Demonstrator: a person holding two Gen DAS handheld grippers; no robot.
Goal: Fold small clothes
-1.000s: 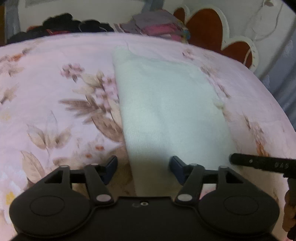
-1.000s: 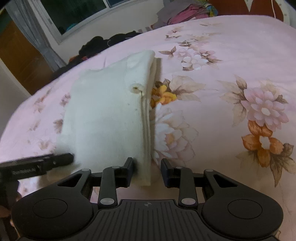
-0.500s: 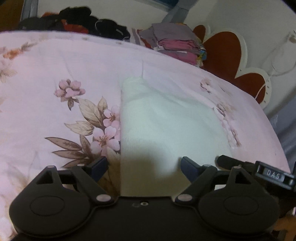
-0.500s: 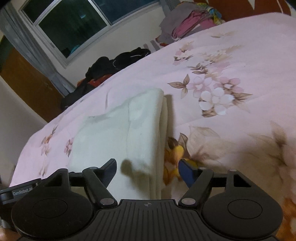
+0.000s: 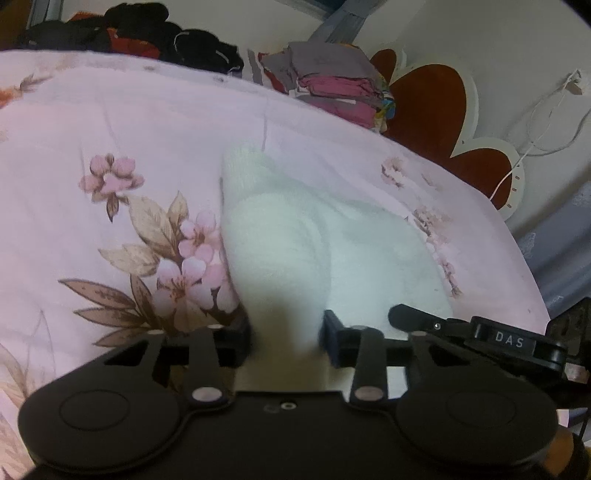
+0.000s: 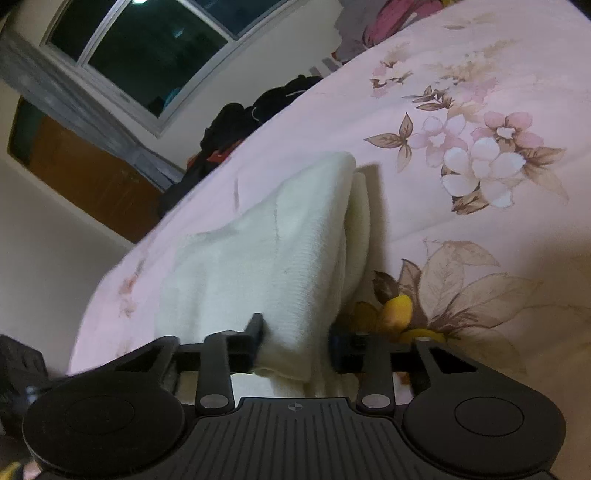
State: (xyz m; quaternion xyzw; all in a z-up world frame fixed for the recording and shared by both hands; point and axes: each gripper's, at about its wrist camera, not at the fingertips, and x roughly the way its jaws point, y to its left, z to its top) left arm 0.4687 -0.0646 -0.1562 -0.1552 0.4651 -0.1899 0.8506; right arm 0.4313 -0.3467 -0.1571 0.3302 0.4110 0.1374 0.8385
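A white folded garment lies on the pink flowered bedspread. My left gripper is at the garment's near left corner, jaws closing, with the cloth bunched between the pads and humped up just beyond them. In the right wrist view the same garment shows its layered right edge. My right gripper has its jaws closing on the near right corner, both pads against the cloth. The right gripper's finger reaches in from the right of the left wrist view.
A stack of folded clothes and a dark clothing pile sit at the bed's far edge. A red flower-shaped headboard stands far right. A window and a wooden door lie beyond the bed.
Both grippers opened wide, came up to the garment's near corners, then closed on them. The cloth near the left gripper now humps upward.
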